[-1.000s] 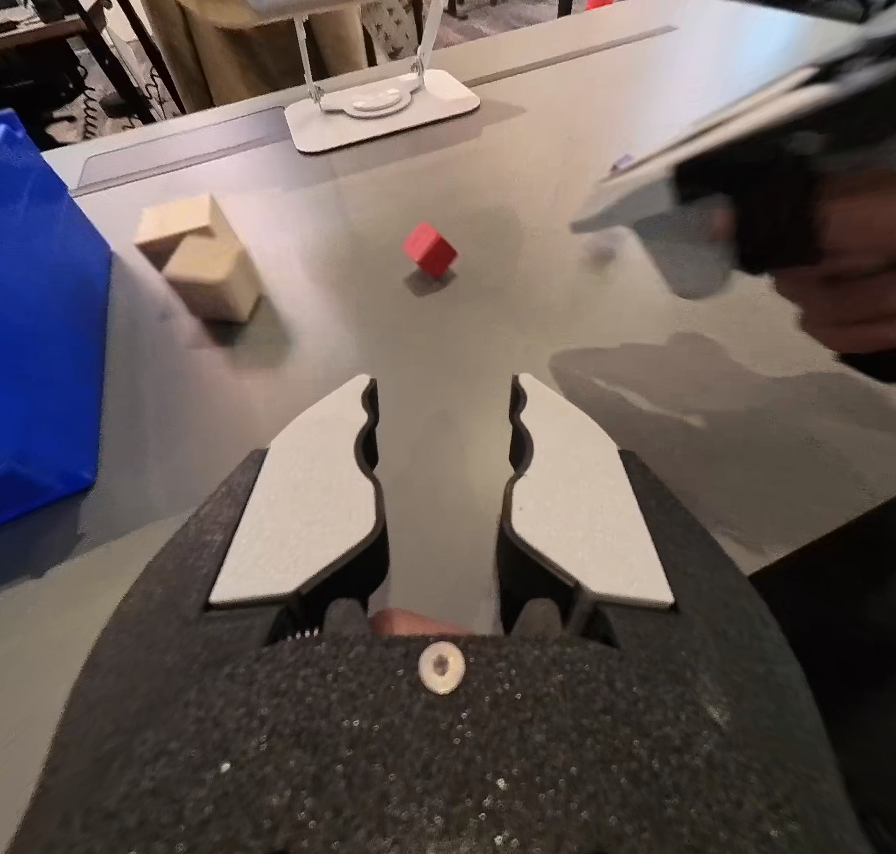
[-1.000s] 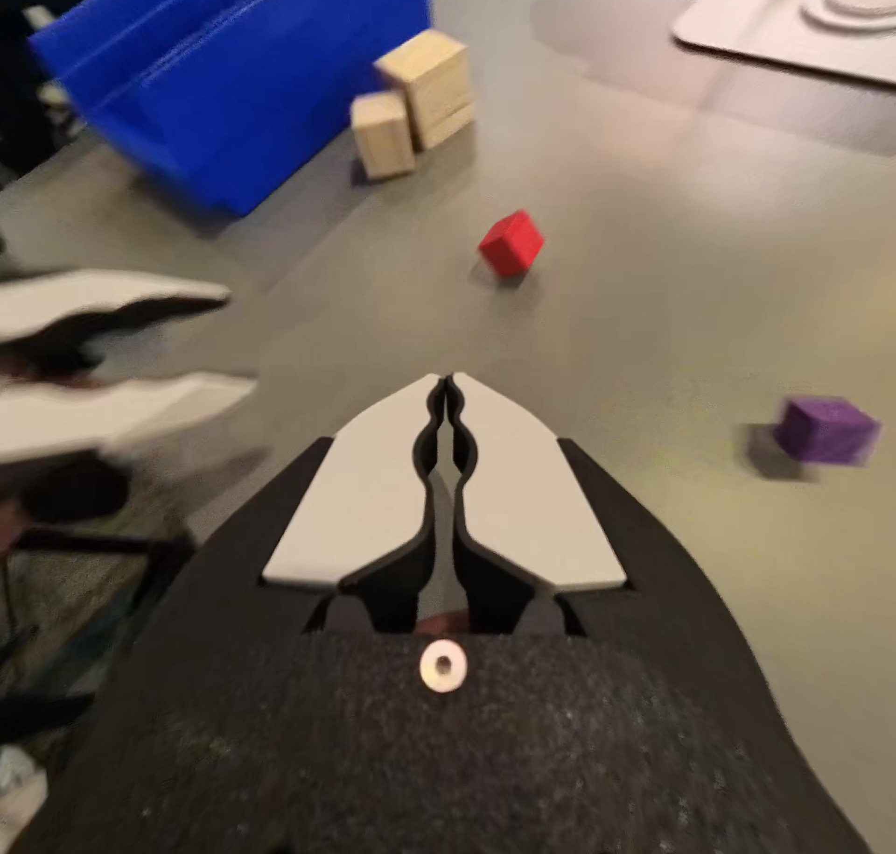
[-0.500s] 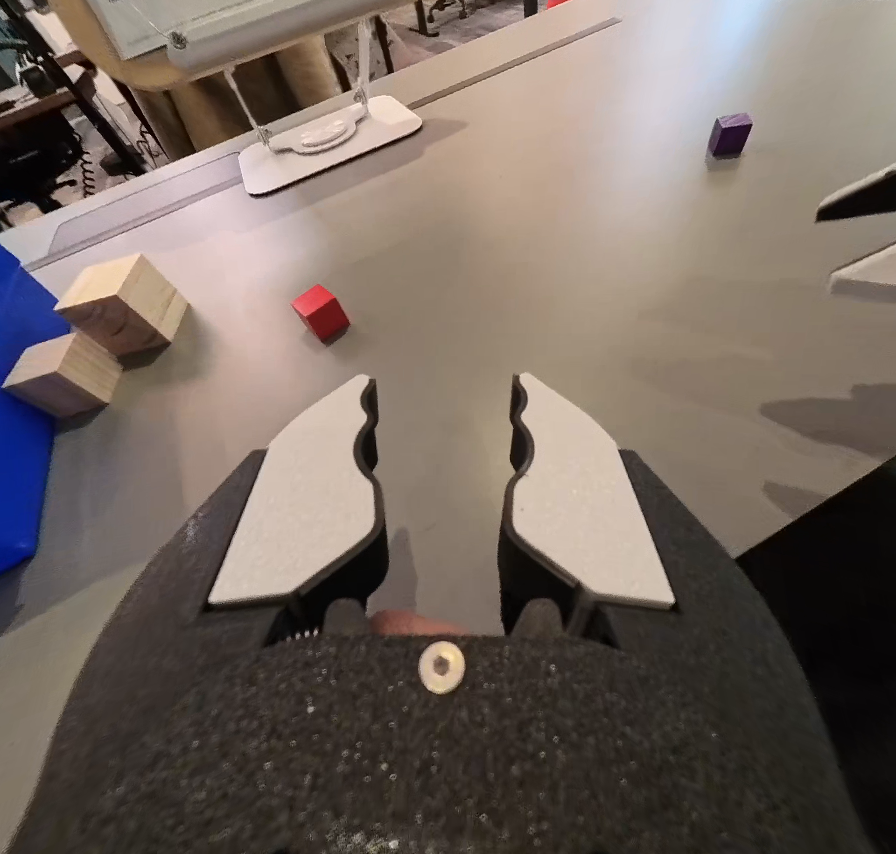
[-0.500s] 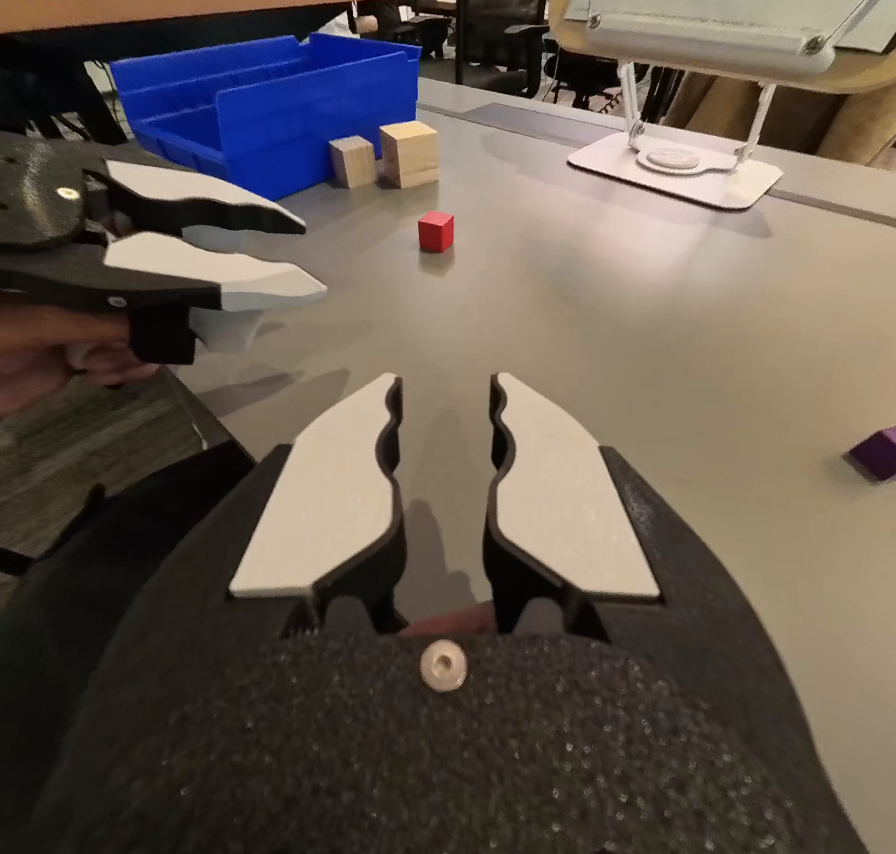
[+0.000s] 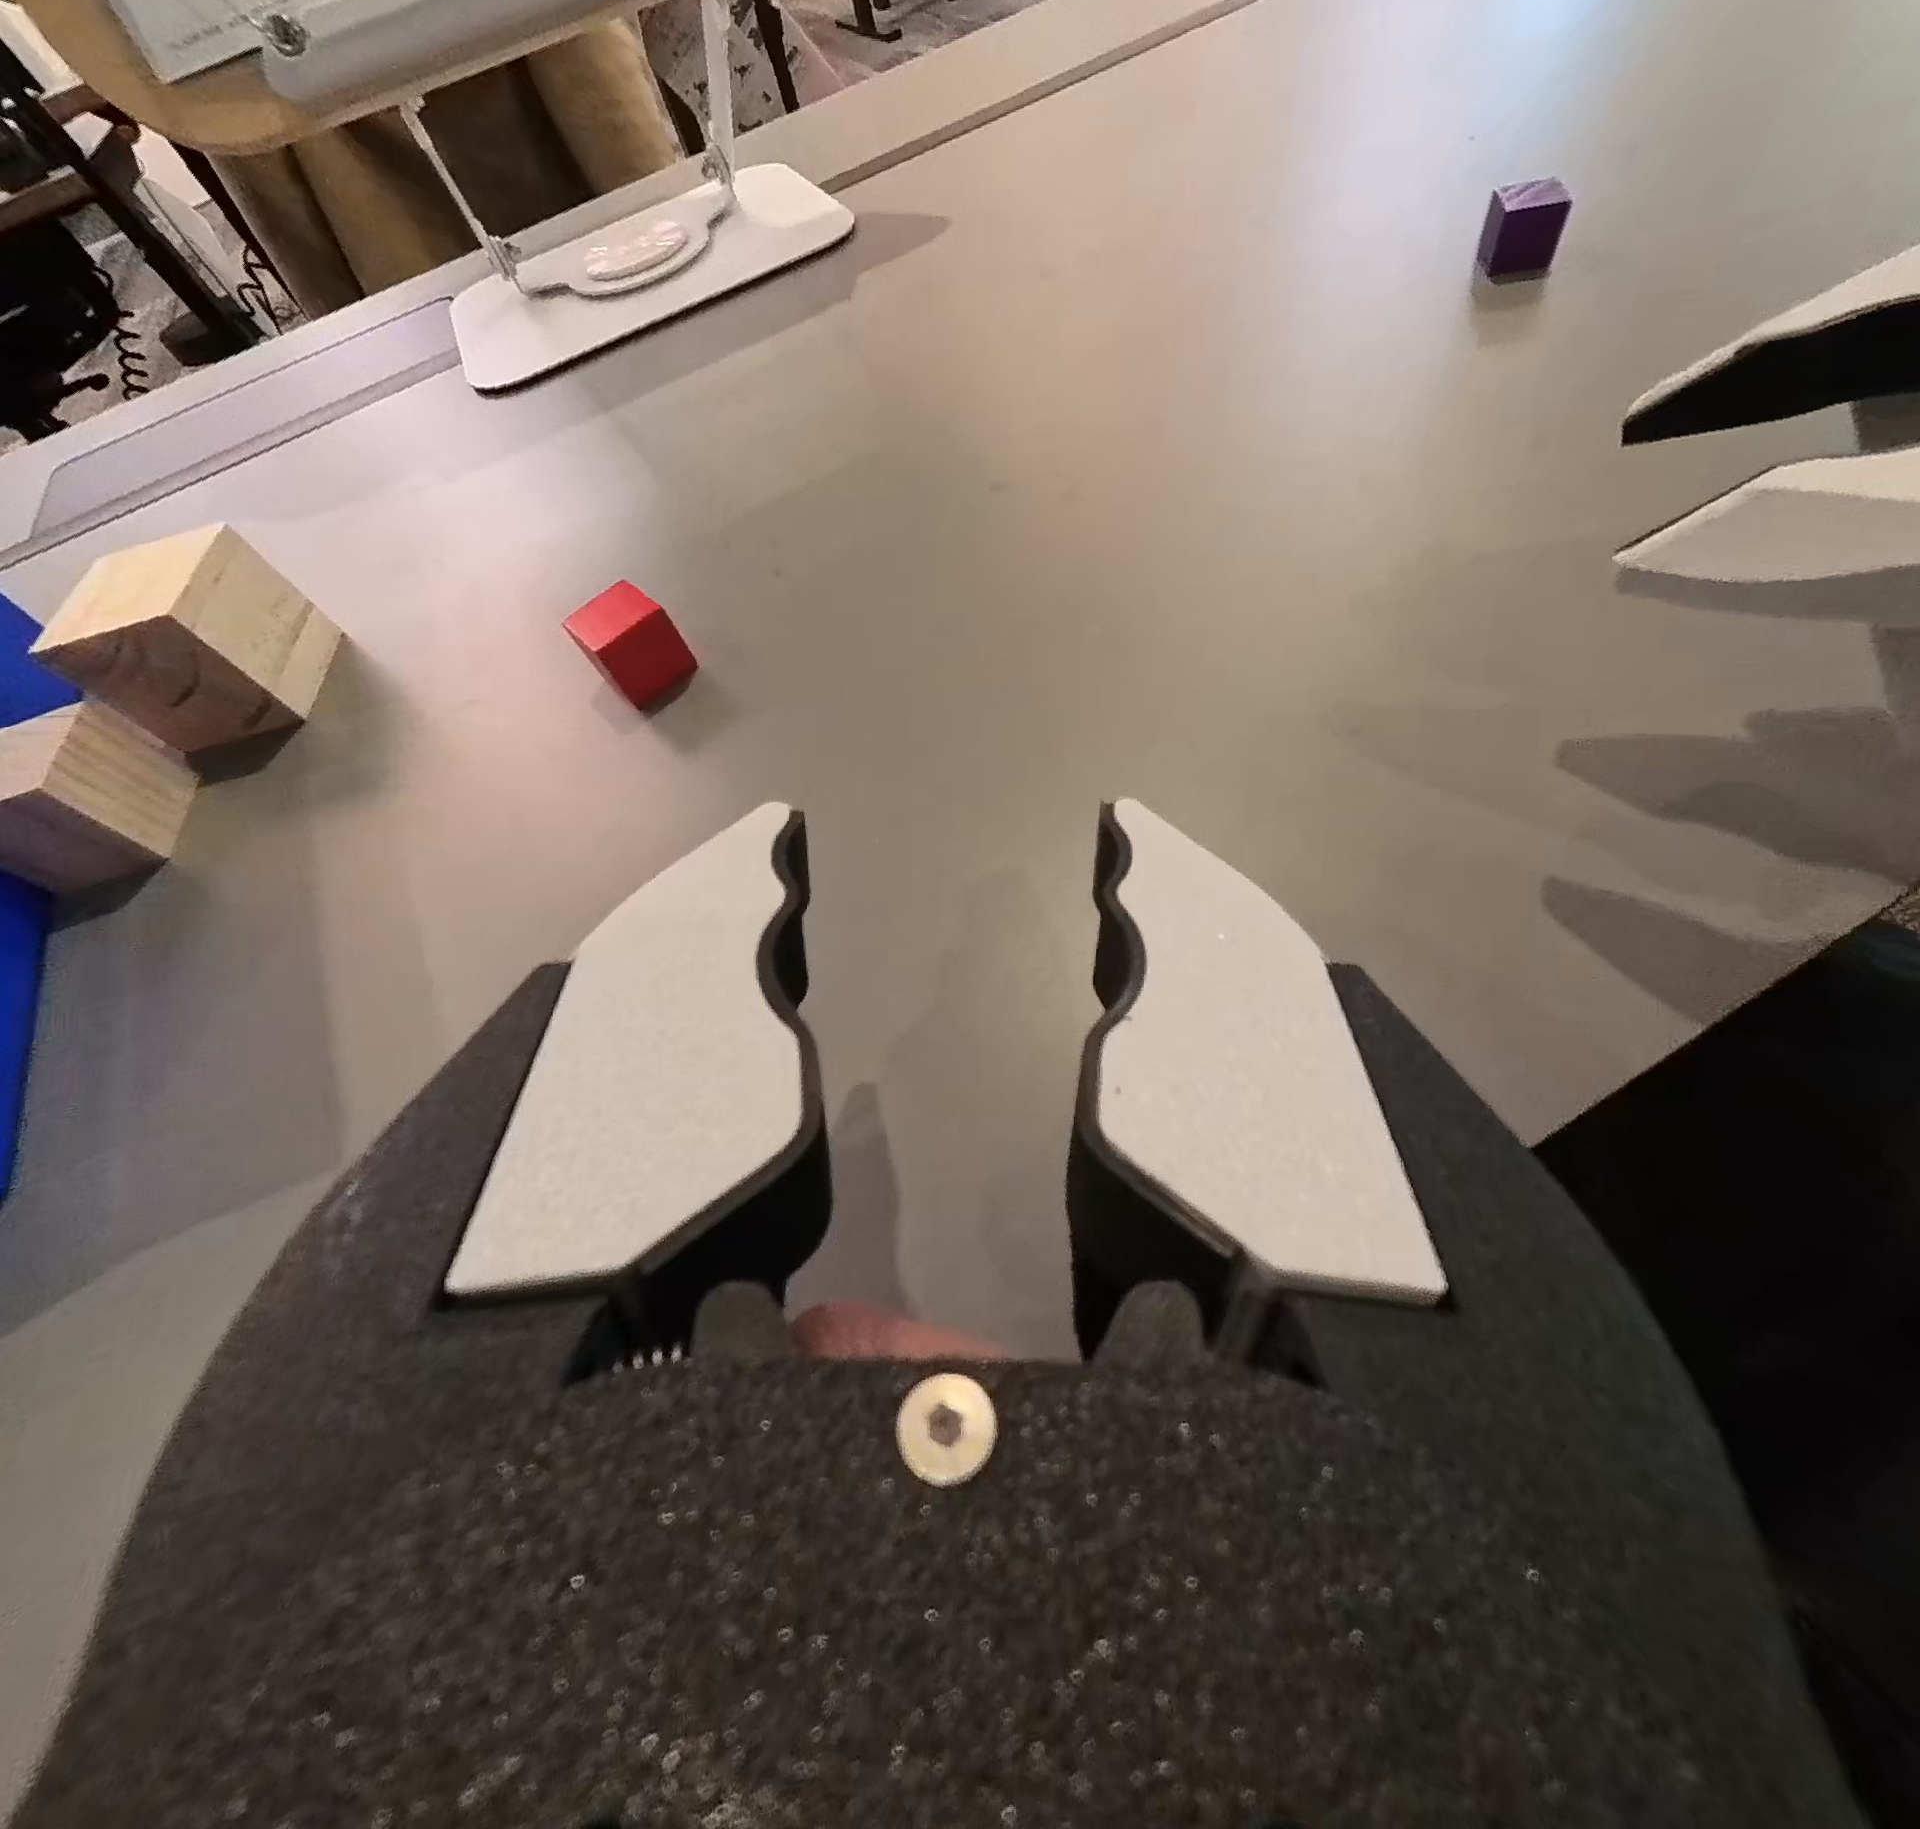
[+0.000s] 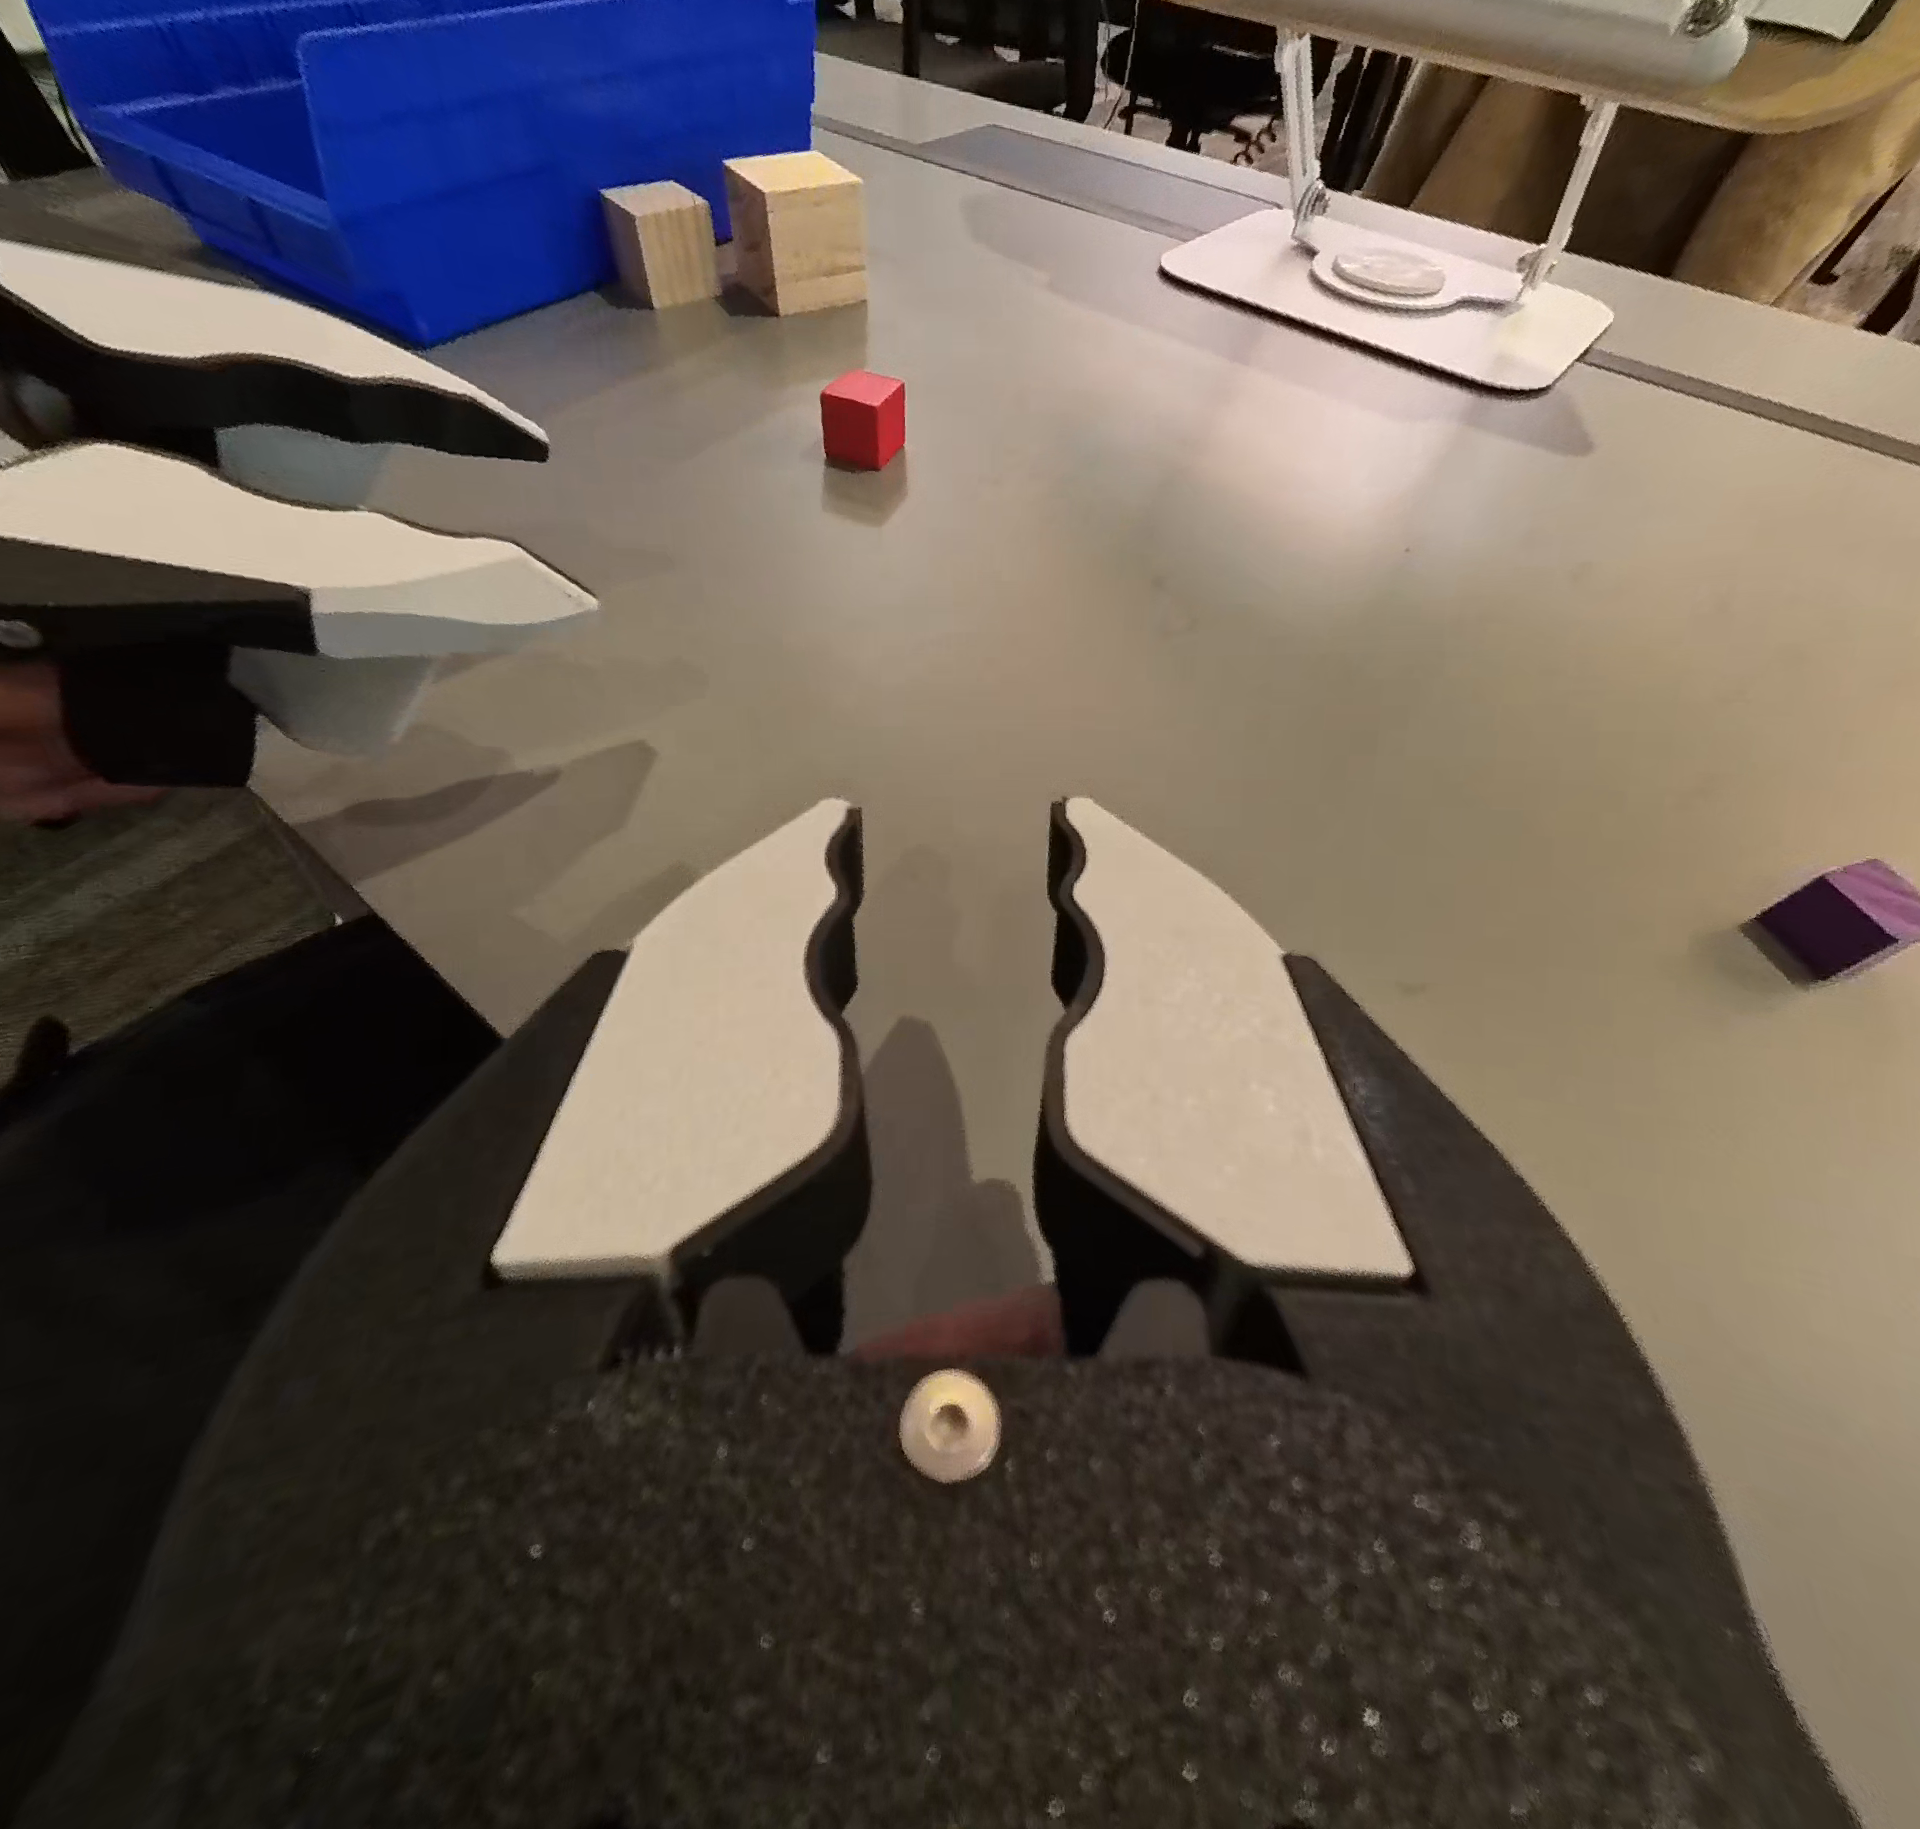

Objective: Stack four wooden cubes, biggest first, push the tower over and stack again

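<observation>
Four cubes lie apart on the grey table [image 5: 1039, 491]. A large plain wooden cube [image 5: 192, 636] [image 6: 800, 231] and a smaller plain wooden cube [image 5: 83, 803] [image 6: 665, 241] touch each other by the blue bin. A small red cube [image 5: 632, 645] [image 6: 862, 420] sits alone mid-table. A small purple cube [image 5: 1523, 229] [image 6: 1844, 932] lies far right. My left gripper [image 5: 951, 823] is open and empty near the table's front edge; it also shows in the right wrist view [image 6: 561, 522]. My right gripper [image 6: 954, 818] is open and empty; it also shows in the left wrist view [image 5: 1631, 491].
A blue plastic bin [image 6: 416, 117] stands at the left behind the wooden cubes. A white stand with a flat base [image 5: 655, 273] [image 6: 1392, 304] holds a board at the back. The table's front edge [image 5: 1704, 1031] drops off at the right.
My right gripper has opened and both grippers have pulled back toward the front edge. The views have steadied; the cubes have not moved.
</observation>
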A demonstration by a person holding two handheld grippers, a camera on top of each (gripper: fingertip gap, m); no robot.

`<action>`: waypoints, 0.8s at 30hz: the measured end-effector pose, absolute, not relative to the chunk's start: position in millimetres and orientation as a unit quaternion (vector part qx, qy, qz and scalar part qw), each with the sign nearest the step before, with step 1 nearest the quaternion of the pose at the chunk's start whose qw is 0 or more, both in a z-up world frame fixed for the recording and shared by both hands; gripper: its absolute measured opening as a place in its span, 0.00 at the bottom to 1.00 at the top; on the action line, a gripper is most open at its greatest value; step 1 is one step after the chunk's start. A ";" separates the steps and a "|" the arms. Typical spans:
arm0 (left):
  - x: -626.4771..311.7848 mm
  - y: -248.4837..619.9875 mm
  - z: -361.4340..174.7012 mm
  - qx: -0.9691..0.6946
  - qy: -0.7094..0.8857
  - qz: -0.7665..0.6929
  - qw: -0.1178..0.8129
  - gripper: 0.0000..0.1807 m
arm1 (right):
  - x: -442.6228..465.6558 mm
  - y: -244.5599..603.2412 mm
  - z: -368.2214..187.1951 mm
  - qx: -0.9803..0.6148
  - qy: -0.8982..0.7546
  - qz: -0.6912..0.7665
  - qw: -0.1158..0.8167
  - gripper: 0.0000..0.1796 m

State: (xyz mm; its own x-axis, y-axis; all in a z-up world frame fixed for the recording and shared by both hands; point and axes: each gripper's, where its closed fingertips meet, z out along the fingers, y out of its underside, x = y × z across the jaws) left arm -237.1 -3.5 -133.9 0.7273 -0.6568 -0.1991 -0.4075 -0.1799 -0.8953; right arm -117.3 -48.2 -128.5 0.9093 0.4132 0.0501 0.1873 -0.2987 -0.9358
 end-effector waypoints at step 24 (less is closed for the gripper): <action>-333.4 241.3 -117.3 -0.906 0.322 0.011 0.275 0.39 | -119.8 -45.3 -130.9 -0.801 -0.211 0.098 0.552 0.17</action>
State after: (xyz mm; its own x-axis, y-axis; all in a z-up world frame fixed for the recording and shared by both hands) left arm -333.4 241.3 -117.3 0.7919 -0.5782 -0.1965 -0.5898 -0.6405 -0.4919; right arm -119.8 -45.3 -130.9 0.8921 0.4454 0.0758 0.2291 -0.3014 -0.9256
